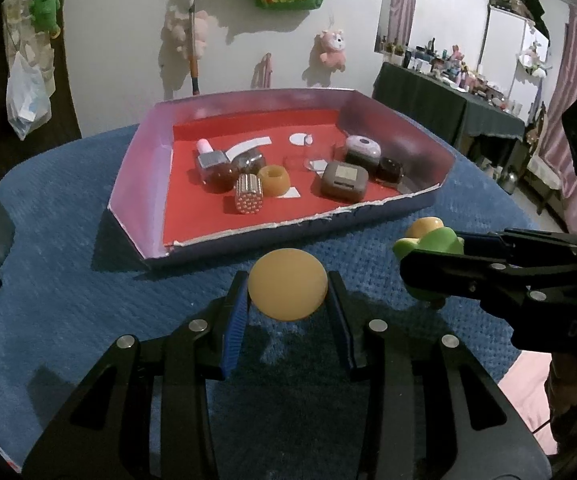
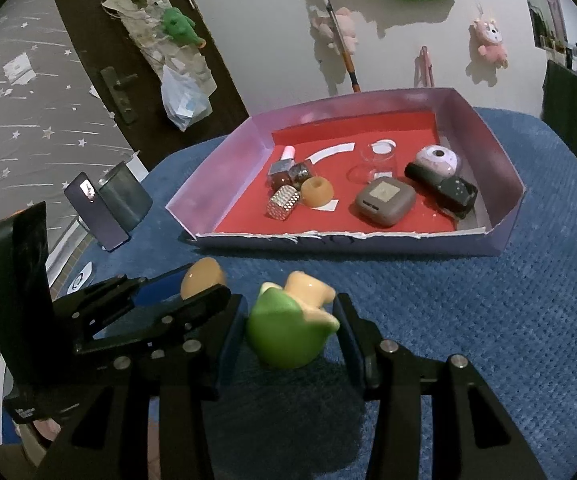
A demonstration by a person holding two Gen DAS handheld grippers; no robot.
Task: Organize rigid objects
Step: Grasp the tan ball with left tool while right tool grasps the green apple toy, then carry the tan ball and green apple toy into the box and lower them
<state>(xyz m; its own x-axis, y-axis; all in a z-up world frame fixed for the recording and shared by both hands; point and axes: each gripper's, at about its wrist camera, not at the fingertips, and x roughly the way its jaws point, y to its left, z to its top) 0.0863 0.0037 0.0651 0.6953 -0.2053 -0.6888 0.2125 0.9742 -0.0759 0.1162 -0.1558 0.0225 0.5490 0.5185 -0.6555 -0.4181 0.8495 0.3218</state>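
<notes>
My left gripper (image 1: 287, 300) is shut on an orange ball (image 1: 287, 285) above the blue cloth; it also shows in the right wrist view (image 2: 202, 274). My right gripper (image 2: 290, 326) is shut on a green and yellow toy (image 2: 288, 330), seen from the left wrist at the right (image 1: 428, 240). A pink-walled tray with a red floor (image 1: 192, 216) lies ahead, also in the right wrist view (image 2: 248, 216). It holds a nail polish bottle (image 1: 210, 158), a studded cylinder (image 1: 248, 199), an orange ring (image 1: 274, 179), a brown case (image 1: 343, 181) and several dark pieces.
The table is covered with a blue cloth (image 1: 88, 300). A metal cup (image 2: 124, 196) and a purple phone (image 2: 94, 212) stand at the left. Plush toys and bags hang on the wall behind. A dark cluttered table (image 1: 448, 104) stands at the far right.
</notes>
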